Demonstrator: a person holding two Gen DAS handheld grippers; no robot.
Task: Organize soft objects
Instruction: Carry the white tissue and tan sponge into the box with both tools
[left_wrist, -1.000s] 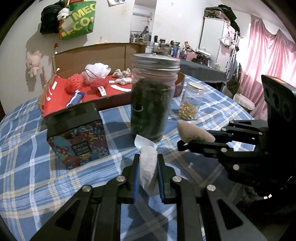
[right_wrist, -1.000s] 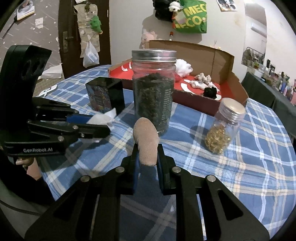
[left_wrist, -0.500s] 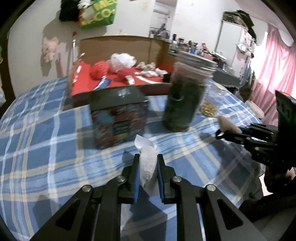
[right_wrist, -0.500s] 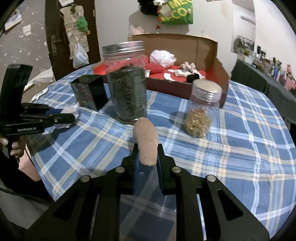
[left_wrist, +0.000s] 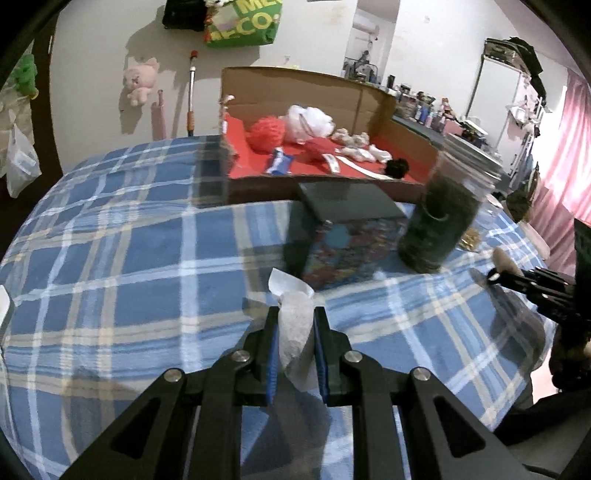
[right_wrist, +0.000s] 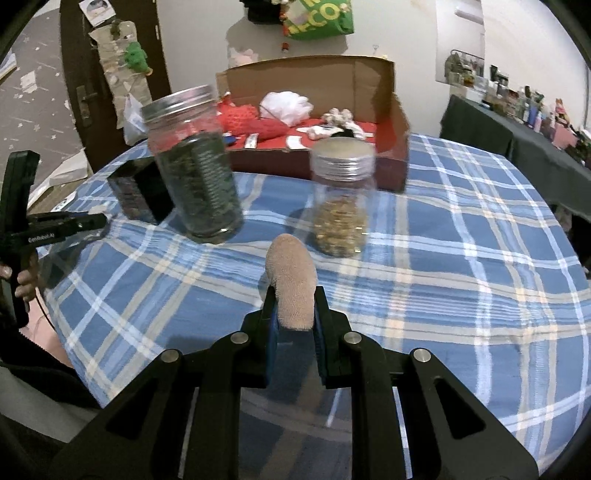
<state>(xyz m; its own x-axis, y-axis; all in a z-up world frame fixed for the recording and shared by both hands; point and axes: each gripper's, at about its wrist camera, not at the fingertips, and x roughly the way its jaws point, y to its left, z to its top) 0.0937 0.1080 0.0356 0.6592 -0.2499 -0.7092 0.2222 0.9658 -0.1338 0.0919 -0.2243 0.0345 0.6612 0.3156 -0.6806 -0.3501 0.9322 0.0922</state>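
My left gripper (left_wrist: 294, 325) is shut on a crumpled white tissue (left_wrist: 293, 325) above the near part of the blue plaid table. My right gripper (right_wrist: 293, 314) is shut on a tan fuzzy soft piece (right_wrist: 291, 284) above the table's near middle. A cardboard box with a red floor (left_wrist: 373, 92) stands at the back; it holds a red mesh puff (left_wrist: 266, 133), a white mesh puff (left_wrist: 310, 120) and small soft items. The right gripper also shows at the right edge of the left wrist view (left_wrist: 496, 275), the left gripper at the left edge of the right wrist view (right_wrist: 99, 221).
A tall jar of dark leaves (right_wrist: 194, 162), a small jar of golden bits (right_wrist: 341, 199) and a dark patterned tin box (left_wrist: 347, 236) stand between the grippers and the cardboard box. The table edge (right_wrist: 66, 332) curves close on the left.
Both grippers have drawn back and apart, each still holding its piece. The left view has swung left, the right view right; the jars and tin look farther off.
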